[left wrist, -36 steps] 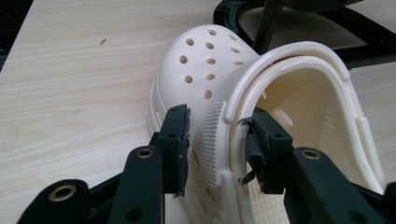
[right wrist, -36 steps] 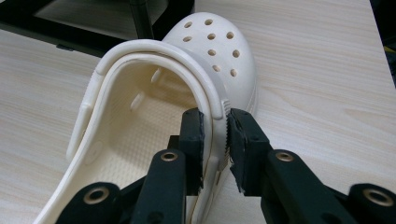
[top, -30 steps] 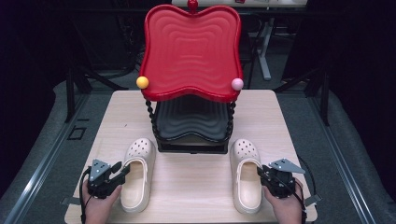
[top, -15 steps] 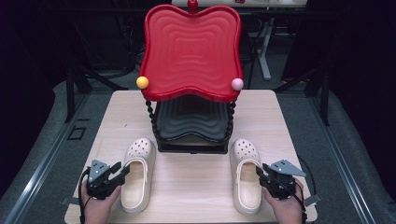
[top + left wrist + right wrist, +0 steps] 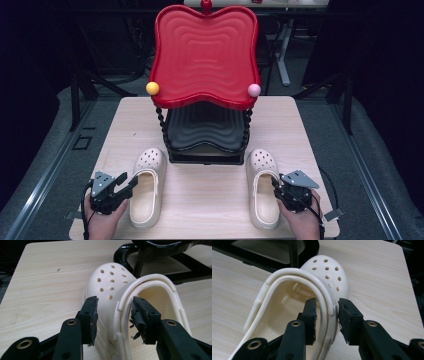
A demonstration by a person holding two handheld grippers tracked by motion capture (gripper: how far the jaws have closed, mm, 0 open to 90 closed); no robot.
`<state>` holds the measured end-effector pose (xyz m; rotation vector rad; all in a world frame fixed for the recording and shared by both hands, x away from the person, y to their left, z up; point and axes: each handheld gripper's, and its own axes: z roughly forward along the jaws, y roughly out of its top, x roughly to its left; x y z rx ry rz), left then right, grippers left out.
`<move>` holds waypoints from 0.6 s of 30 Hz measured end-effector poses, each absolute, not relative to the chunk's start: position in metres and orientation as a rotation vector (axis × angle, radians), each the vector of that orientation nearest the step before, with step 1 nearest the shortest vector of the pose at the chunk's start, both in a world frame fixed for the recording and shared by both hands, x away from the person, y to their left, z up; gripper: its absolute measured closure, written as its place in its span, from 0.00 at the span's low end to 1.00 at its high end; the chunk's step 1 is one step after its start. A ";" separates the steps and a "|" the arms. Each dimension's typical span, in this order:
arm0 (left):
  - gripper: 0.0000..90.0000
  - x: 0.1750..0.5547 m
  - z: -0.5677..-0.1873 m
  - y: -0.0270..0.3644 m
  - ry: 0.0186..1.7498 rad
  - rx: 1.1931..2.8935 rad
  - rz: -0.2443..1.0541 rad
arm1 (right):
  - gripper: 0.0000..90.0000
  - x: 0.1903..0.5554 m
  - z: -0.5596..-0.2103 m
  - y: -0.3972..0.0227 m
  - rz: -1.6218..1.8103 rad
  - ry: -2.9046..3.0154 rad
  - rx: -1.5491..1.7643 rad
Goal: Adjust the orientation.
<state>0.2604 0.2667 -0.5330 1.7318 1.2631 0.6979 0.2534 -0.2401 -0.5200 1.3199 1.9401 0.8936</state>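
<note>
Wooden table (image 5: 210, 200), two-tier rack (image 5: 205, 135) behind: left gripper (image 5: 113, 315) and right gripper (image 5: 327, 316) just opening, straddling left clog (image 5: 147, 187) and right clog (image 5: 263, 187) sidewalls unclamped; risked nudging the clogs.

Your high view looks forward and down from above your side of the pale wooden tabletop (image 5: 210, 195), taking it in whole from well back. Your left gripper view rides low and close, facing along its black claw (image 5: 113, 315) at the left cream perforated foam clog (image 5: 110, 282). Your right gripper view sits equally near the right cream clog (image 5: 329, 272). All three share the black-framed stand (image 5: 205, 150).
</note>
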 end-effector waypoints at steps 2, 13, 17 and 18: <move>0.62 0.261 -0.533 0.266 1.260 1.739 0.695 | 0.76 0.254 -0.520 -0.240 0.894 1.941 1.318; 0.66 0.267 -0.537 0.256 1.232 1.801 0.720 | 0.78 0.259 -0.521 -0.240 0.899 1.942 1.325; 0.70 0.270 -0.539 0.257 1.245 1.798 0.701 | 0.79 0.259 -0.521 -0.241 0.913 1.938 1.331; 0.70 0.270 -0.539 0.257 1.246 1.799 0.700 | 0.79 0.259 -0.521 -0.241 0.913 1.938 1.331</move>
